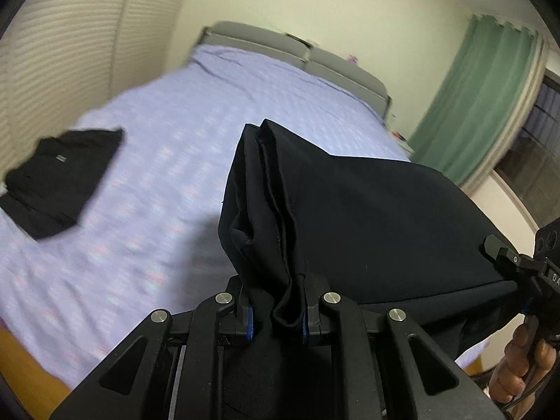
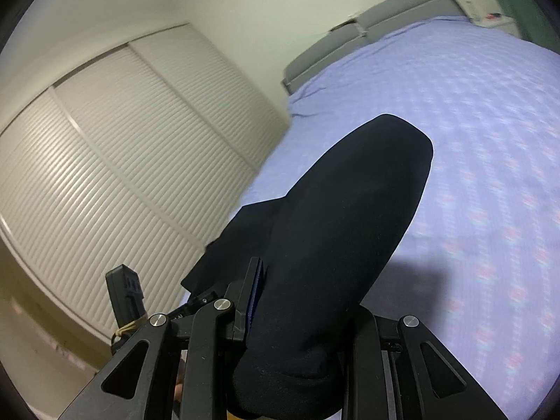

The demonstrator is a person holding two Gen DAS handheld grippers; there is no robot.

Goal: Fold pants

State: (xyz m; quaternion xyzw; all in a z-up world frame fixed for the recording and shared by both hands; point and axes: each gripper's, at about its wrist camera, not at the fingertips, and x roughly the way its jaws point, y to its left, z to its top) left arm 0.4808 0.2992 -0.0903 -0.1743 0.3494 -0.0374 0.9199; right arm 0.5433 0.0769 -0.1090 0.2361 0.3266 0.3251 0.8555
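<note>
Two claws, left claw [image 1: 278,315] and right claw [image 2: 301,301], grip one pants [image 1: 350,217].

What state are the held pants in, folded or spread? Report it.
Folded: the pants hang doubled in stacked layers between the left gripper and right gripper, above the bed.

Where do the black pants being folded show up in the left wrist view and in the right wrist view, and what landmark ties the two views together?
Left wrist view: the black pants fill the centre and right, pinched between the left gripper fingers, above the bed.
Right wrist view: the black pants rise from bottom centre, clamped in the right gripper.
Shared landmark: the grey headboard behind the purple bedsheet.
</note>
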